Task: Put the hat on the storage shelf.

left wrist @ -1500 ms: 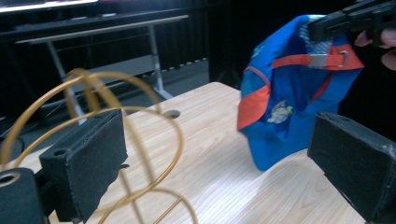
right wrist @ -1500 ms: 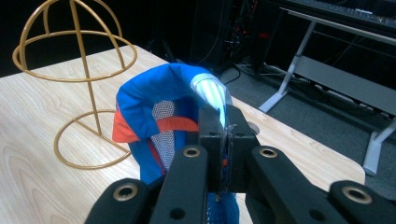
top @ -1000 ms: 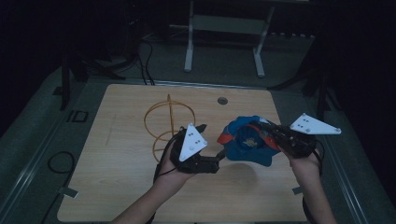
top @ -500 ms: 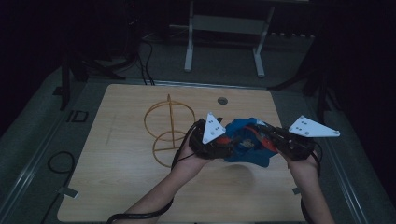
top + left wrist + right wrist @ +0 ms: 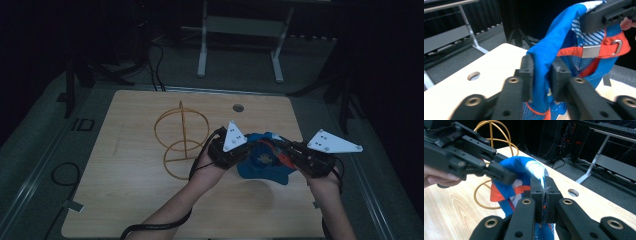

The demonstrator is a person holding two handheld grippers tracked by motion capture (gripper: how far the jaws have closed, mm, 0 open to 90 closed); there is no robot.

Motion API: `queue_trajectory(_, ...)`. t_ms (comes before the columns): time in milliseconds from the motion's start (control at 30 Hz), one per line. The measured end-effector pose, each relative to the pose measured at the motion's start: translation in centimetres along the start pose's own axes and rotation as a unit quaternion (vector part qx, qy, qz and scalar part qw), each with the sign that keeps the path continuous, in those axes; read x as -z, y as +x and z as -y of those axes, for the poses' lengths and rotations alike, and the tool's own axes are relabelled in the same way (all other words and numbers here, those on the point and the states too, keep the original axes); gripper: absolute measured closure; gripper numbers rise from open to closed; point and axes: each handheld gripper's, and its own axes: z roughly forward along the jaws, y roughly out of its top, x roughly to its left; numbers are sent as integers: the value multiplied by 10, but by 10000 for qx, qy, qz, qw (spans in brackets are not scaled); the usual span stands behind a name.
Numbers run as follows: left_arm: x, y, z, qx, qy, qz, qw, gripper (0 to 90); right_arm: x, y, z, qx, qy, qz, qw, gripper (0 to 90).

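Blue cap point(image 5: 263, 162) held off table point(image 5: 125, 200), left gripper point(image 5: 541, 75) and right gripper point(image 5: 544, 192) jaws clamping its edges

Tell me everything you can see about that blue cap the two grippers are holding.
The blue cap looks like thin fabric with mesh panels, a white-and-blue striped lining, orange trim and an orange strap with a metal buckle. It is crumpled and held up over the wooden table, right of the gold wire stand. The left gripper pinches a blue fold; the right gripper clamps its edge.
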Motion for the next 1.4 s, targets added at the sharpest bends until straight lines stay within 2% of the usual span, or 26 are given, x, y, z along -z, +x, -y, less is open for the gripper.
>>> queue_trajectory(100,-2,-1,0,37,16,-89,10000,876,0,2,3,-31,14,-26,10000,879)
queue_trajectory(133,-2,-1,-1,77,21,-104,9999,876,0,2,3,-31,14,-26,10000,879)
queue_trajectory(267,-4,-3,-2,-67,36,-230,9997,895,1,6,6,-48,9,-60,10000,879)
queue_trajectory(333,-3,-4,-4,-51,-66,-290,9995,896,2,9,6,-13,17,-75,10000,879)
queue_trajectory(533,-1,-8,-13,-83,-218,-299,9993,897,8,18,5,13,-56,-195,9998,876)
queue_trajectory(600,2,-11,-19,-160,-315,-255,9990,897,11,25,5,20,-125,-271,9996,873)
queue_trajectory(667,3,-11,-20,-137,-357,-180,9991,897,13,28,5,3,-144,-303,9994,871)
queue_trajectory(733,7,-12,-22,-219,-510,-82,9984,896,14,32,4,36,-188,-332,9993,858)
queue_trajectory(767,8,-12,-22,-254,-571,-63,9980,897,15,33,3,25,-195,-381,9991,836)
queue_trajectory(833,11,-10,-21,-312,-753,126,9966,897,18,36,2,14,-251,-493,9985,782)
queue_trajectory(900,13,-9,-21,-345,-790,115,9962,897,22,39,0,50,-275,-546,9981,746)
queue_trajectory(933,15,-8,-20,-436,-879,214,9949,897,24,40,-1,66,-298,-571,9979,725)
queue_trajectory(1000,16,-8,-19,-495,-879,147,9948,897,29,41,-3,85,-388,-668,9970,667)
queue_trajectory(1033,17,-6,-18,-500,-898,242,9944,897,32,42,-4,66,-430,-654,9969,658)
queue_trajectory(1067,20,-3,-16,-572,-999,336,9928,897,35,41,-5,79,-477,-643,9968,640)
queue_trajectory(1133,20,-3,-16,-572,-999,336,9928,897,38,41,-5,111,-514,-596,9968,640)
queue_trajectory(1200,25,1,-12,-776,-1110,721,9882,896,44,36,-3,55,-605,-481,9970,632)
queue_trajectory(1233,26,2,-11,-860,-1124,719,9873,896,44,33,-2,39,-602,-427,9973,632)
queue_trajectory(1267,26,2,-11,-860,-1124,719,9873,896,45,31,0,19,-573,-389,9976,632)
queue_trajectory(1300,28,3,-11,-870,-1138,864,9859,896,45,31,0,19,-573,-389,9976,632)
queue_trajectory(1333,28,3,-11,-870,-1138,864,9859,896,45,29,2,-26,-553,-381,9977,632)
queue_trajectory(1367,32,8,-10,-989,-1258,1209,9797,895,43,27,7,-81,-497,-397,9979,631)
queue_trajectory(1400,32,8,-10,-989,-1258,1209,9797,895,42,27,10,-86,-449,-399,9982,627)
